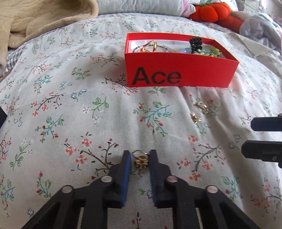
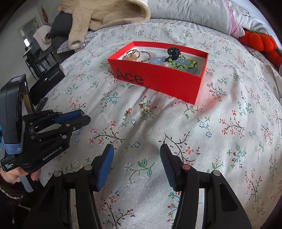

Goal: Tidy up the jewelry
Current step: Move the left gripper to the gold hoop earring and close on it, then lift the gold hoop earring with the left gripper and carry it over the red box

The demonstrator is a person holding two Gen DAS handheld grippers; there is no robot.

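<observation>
A small gold ring with a flower top lies on the floral bedspread between the blue pads of my left gripper, which touch it on both sides. From the right wrist view the left gripper points down at the bed at far left, and the ring is hidden there. My right gripper hovers open over bare fabric with nothing between its fingers. A red box marked "Ace" holds gold rings, bead bracelets and a black flower piece. Two more gold pieces lie in front of it.
A beige blanket is bunched at the back left of the bed. Behind the box are a grey pillow and an orange plush pumpkin. A black case sits at the bed's left edge.
</observation>
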